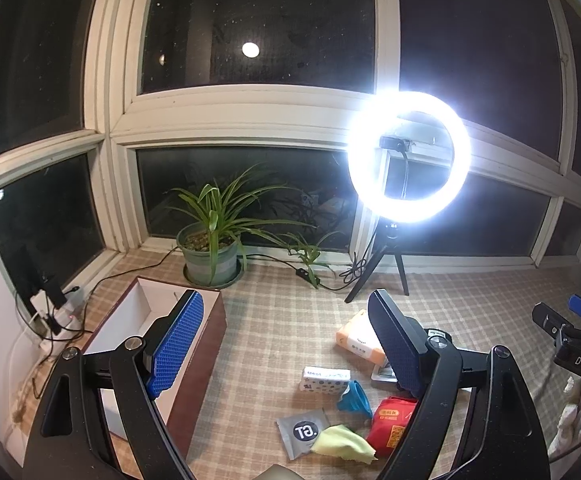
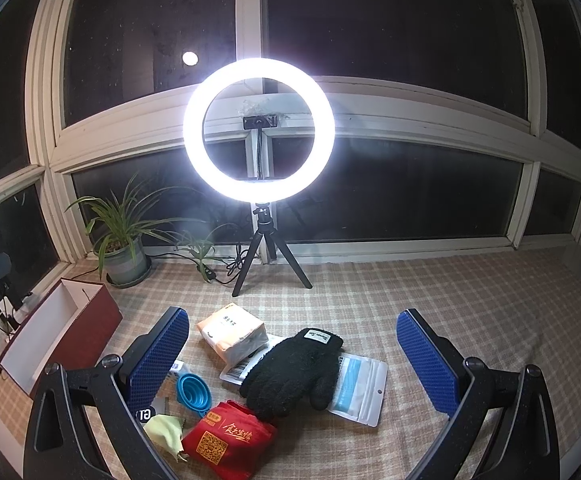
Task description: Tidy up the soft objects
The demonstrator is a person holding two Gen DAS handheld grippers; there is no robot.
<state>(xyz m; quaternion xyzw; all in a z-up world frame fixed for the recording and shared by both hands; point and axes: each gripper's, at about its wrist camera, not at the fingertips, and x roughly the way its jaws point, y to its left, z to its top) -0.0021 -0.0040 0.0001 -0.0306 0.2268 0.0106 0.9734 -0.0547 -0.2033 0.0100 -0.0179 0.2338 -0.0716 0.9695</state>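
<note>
Your right tongs (image 2: 292,364) hang wide open and empty above the pile of soft things on the checked tabletop (image 2: 450,300), with the black knit glove (image 2: 290,372) lying between their blue pads (image 2: 426,364), not touched by either one. Under the glove's fingers sits a white zip pouch (image 2: 360,388), and just behind the glove lies an orange-and-white tissue pack (image 2: 232,334). Nearer the left pad you have a blue collapsible funnel (image 2: 194,392), a red packet (image 2: 230,436) with a code printed on it, and a pale yellow cloth (image 2: 166,434) that lies partly over a grey sachet (image 1: 302,432). Your left tongs (image 1: 286,346) are likewise spread apart and hold nothing; they hover between the open box (image 1: 130,320), red-brown outside and white inside, on the left of the tabletop, and the pile. A small patterned tissue packet (image 1: 324,378) lies just beside the funnel. At the back stand a lit ring lamp (image 2: 258,140) on a black tripod and a potted plant (image 1: 210,248) by the dark window
</note>
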